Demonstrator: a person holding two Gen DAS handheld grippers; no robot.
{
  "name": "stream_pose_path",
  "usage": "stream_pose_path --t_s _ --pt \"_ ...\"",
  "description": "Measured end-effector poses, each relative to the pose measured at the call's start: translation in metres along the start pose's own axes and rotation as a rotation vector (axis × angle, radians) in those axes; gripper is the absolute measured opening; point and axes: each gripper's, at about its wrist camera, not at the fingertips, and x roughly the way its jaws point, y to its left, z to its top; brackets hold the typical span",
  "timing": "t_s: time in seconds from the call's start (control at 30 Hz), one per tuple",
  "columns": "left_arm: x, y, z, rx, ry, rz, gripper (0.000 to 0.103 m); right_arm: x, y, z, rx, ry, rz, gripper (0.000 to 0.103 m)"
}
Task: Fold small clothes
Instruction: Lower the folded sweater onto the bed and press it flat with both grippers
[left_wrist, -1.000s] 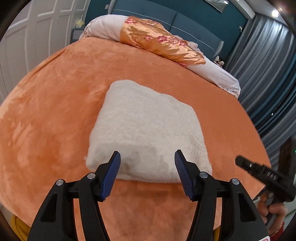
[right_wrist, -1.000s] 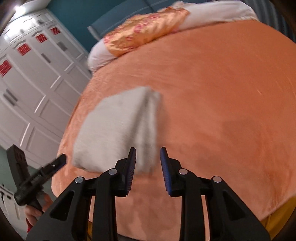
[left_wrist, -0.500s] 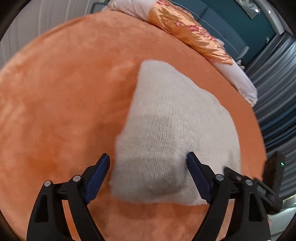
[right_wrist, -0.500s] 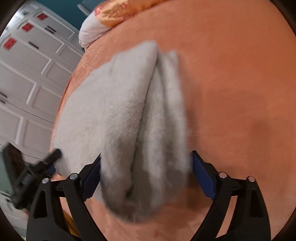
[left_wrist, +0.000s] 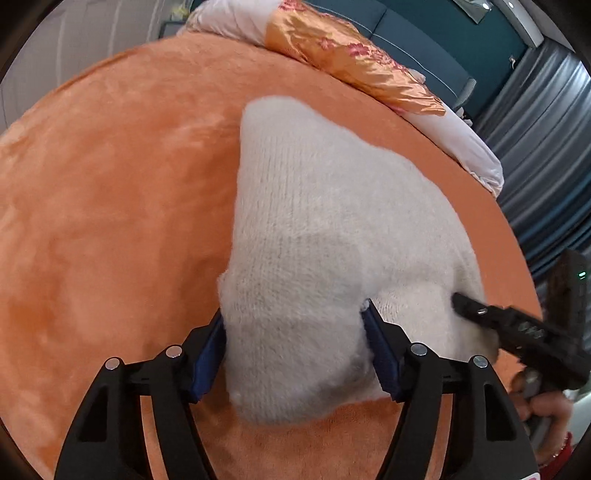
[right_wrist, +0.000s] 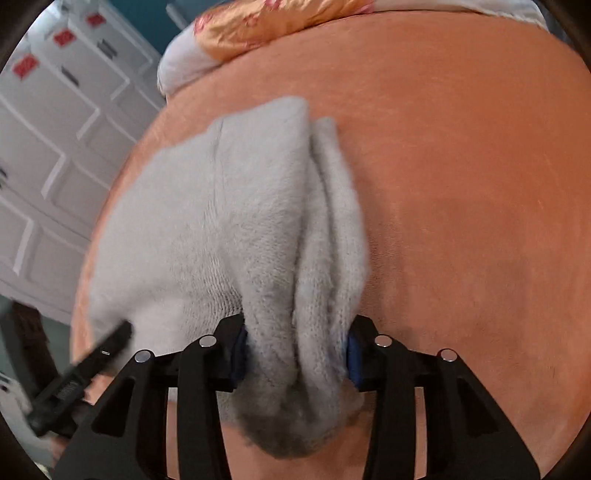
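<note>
A folded cream knitted garment (left_wrist: 325, 229) lies on the orange bed cover (left_wrist: 110, 184). My left gripper (left_wrist: 295, 350) is shut on the garment's near left corner, with thick fabric bunched between the blue pads. My right gripper (right_wrist: 295, 354) is shut on the near right corner of the garment (right_wrist: 229, 229), where several folded layers are squeezed between the pads. The right gripper also shows at the right in the left wrist view (left_wrist: 517, 332). The left gripper shows at the lower left in the right wrist view (right_wrist: 77, 380).
Pillows with an orange satin cover (left_wrist: 351, 55) lie at the head of the bed. White cupboard doors (right_wrist: 48, 129) stand to the left. Grey curtains (left_wrist: 546, 147) hang to the right. The orange cover (right_wrist: 461, 184) stretches wide to the right of the garment.
Both grippers moved forward onto the garment's near edge and closed on its two corners. The fabric is now bunched between each pair of pads.
</note>
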Motion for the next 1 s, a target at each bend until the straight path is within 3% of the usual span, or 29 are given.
stream_pose_path --t_s 0.13,0.17,0.23,0.3,0.43,0.6,0.77,0.9,1.0 --pt "-0.039 -0.024 0.011 0.093 -0.094 0.125 0.064 -0.043 0.030 -0.004 -0.103 -0.113 -0.103 0.037" --pt "-0.045 -0.030 0.015 0.110 -0.110 0.139 0.066 -0.051 0.037 -0.007 -0.138 -0.140 -0.119 0.032" --pt "-0.048 -0.043 0.020 0.140 -0.111 0.160 0.066 -0.054 0.050 -0.009 -0.187 -0.154 -0.130 0.013" --pt "-0.042 -0.050 0.025 0.163 -0.096 0.170 0.066 -0.042 0.061 -0.008 -0.233 -0.117 -0.132 0.006" --pt "-0.018 -0.055 0.023 0.199 -0.040 0.216 0.066 -0.003 0.042 0.003 -0.204 0.036 -0.161 0.003" --pt "-0.008 -0.055 0.019 0.228 -0.024 0.276 0.066 -0.041 0.054 0.006 -0.186 -0.050 -0.117 0.003" --pt "-0.002 -0.057 0.016 0.242 -0.012 0.308 0.066 -0.011 0.037 -0.007 -0.180 0.052 -0.171 0.001" --pt "0.003 -0.054 0.010 0.270 -0.005 0.346 0.068 -0.028 0.050 0.000 -0.203 0.009 -0.152 0.004" --pt "0.004 -0.044 0.008 0.234 0.007 0.327 0.070 -0.041 0.061 0.017 -0.236 -0.042 -0.146 0.004"
